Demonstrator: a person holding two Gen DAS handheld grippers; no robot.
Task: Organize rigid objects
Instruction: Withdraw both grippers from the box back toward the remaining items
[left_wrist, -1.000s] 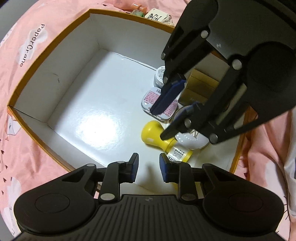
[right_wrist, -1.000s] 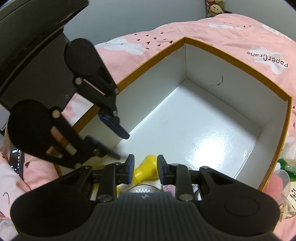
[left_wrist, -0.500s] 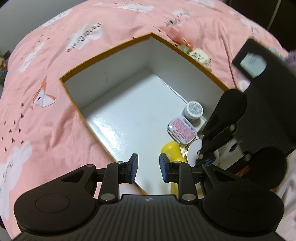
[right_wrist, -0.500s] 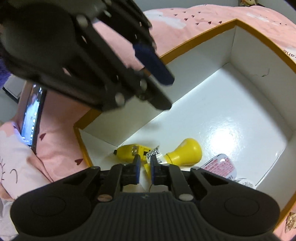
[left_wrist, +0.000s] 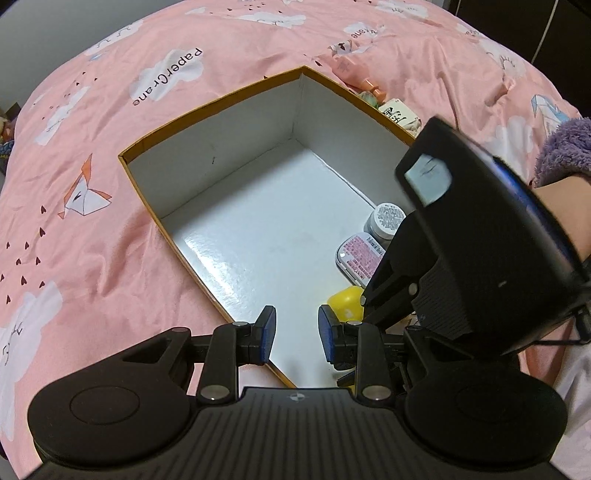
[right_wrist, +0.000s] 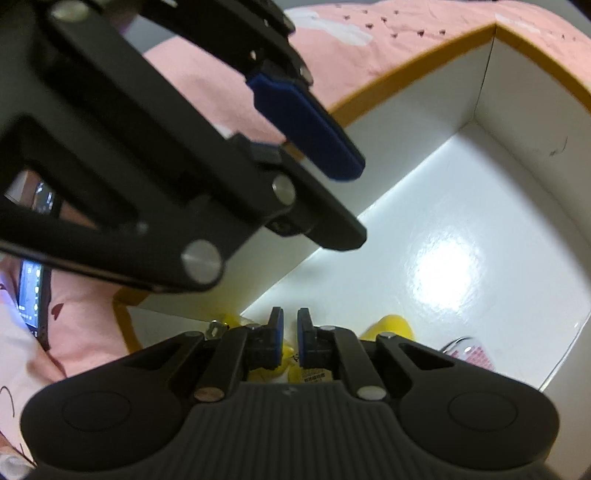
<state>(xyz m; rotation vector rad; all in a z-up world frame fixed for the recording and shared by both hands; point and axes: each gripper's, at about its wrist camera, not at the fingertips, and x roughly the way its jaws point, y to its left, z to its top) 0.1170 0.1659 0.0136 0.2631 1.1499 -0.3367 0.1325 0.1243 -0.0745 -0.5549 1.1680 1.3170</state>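
Right wrist view showed the right gripper (right_wrist: 290, 334) nearly closed, empty, directly above the yellow bottle (right_wrist: 391, 326) at lower centre, lying lengthwise in the box (right_wrist: 417, 118); the left gripper (left_wrist: 297, 334) hung open, farther off.

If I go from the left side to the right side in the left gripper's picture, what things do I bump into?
Fox print on the pink blanket → box → yellow bottle → pink-labelled tin → right gripper's black body → purple sleeve.
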